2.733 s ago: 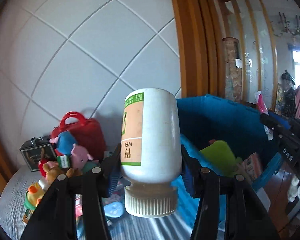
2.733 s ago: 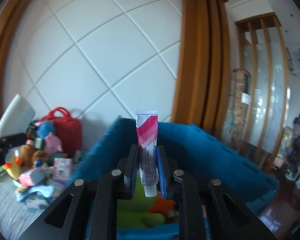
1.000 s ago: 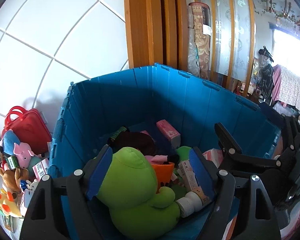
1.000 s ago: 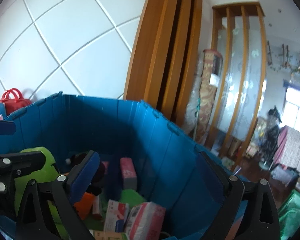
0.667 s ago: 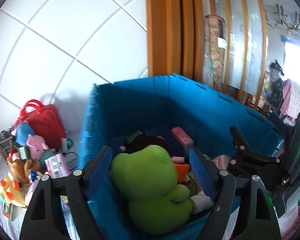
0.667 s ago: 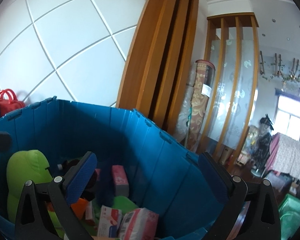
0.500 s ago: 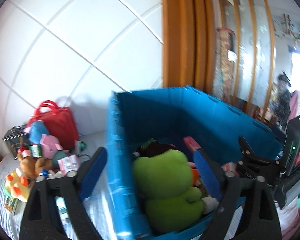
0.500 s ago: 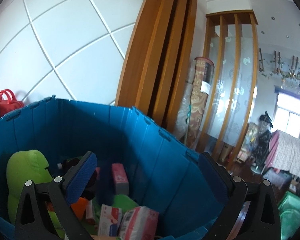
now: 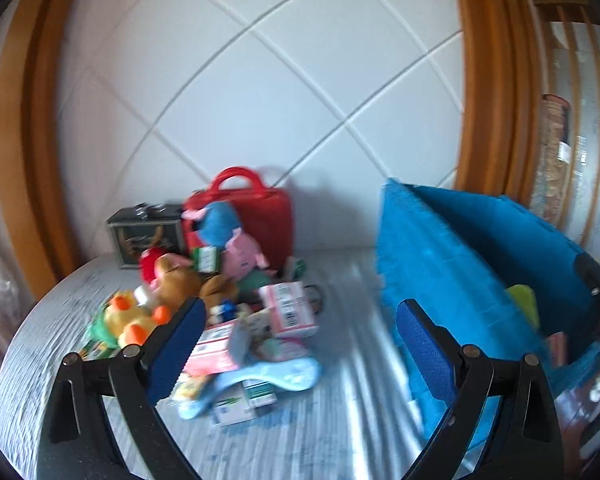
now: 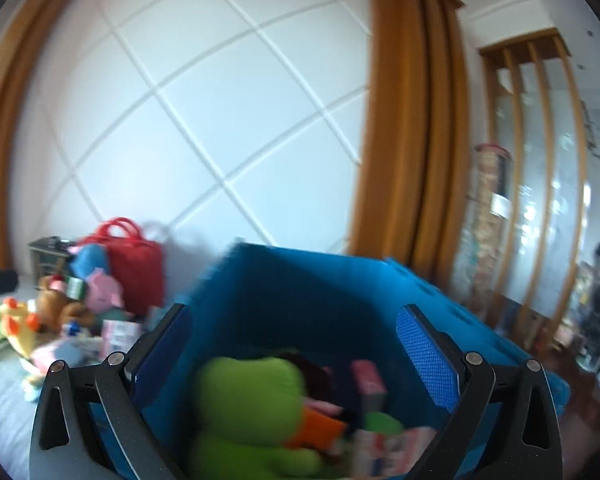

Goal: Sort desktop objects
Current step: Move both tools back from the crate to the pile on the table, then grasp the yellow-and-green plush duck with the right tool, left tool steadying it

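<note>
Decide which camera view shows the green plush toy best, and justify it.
The right wrist view: the green plush toy fills the foreground inside the blue bin, though blurred. The left wrist view shows only a green sliver behind the bin's wall.

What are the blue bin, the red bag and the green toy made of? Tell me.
Blue bin: likely rigid plastic; flat ribbed walls, matte.
Red bag: looks like smooth plastic or faux leather; moulded loop handle, slight sheen.
Green toy: soft plush fabric; rounded, fuzzy, though blurred.
</note>
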Tool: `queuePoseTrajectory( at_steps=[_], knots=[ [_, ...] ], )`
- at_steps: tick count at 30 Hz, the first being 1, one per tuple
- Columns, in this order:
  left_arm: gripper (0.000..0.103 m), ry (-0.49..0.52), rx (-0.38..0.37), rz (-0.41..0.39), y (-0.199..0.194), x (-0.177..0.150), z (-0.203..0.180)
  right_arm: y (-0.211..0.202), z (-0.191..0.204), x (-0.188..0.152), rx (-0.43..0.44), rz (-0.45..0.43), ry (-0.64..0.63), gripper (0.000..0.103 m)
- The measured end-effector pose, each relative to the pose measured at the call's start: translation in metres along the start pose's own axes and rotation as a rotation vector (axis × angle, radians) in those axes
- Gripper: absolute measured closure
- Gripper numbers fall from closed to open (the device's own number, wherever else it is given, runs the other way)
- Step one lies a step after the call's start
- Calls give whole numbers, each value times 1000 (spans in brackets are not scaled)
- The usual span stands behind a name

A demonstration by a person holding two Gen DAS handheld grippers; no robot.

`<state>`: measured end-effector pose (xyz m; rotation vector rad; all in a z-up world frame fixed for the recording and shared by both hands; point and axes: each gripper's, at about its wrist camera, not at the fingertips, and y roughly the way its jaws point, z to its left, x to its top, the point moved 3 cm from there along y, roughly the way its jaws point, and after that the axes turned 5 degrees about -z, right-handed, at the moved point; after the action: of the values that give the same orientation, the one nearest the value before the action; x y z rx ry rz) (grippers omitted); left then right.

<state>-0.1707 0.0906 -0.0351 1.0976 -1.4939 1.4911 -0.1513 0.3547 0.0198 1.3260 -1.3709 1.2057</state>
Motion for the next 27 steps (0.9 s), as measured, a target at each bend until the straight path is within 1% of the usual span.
queuePoseTrajectory(
  at_steps=[3,6,9,13,16,18,22,23,27],
  knots=[
    [6,-19,62,32,4,-13,50,-8,46,12,66,-18,-10,0],
    [6,-35,109,67,9,-25,100,-11,98,23,139,-39,-6,0],
    [6,-49,148,98,14,-36,149,-9,143,25,207,-23,8,0],
    [6,-69,175,146,27,-51,211,10,214,15,292,71,24,0],
    [6,-80,201,199,44,-64,259,29,261,0,358,175,62,0],
    [6,-78,218,241,60,-73,288,42,289,-11,387,238,83,0],
    [6,-68,223,297,91,-85,329,71,343,-33,427,371,110,0],
    [6,-64,222,313,101,-88,338,74,349,-37,430,387,114,0],
    [6,-36,179,366,136,-97,354,103,393,-55,436,475,116,0]
  ],
)
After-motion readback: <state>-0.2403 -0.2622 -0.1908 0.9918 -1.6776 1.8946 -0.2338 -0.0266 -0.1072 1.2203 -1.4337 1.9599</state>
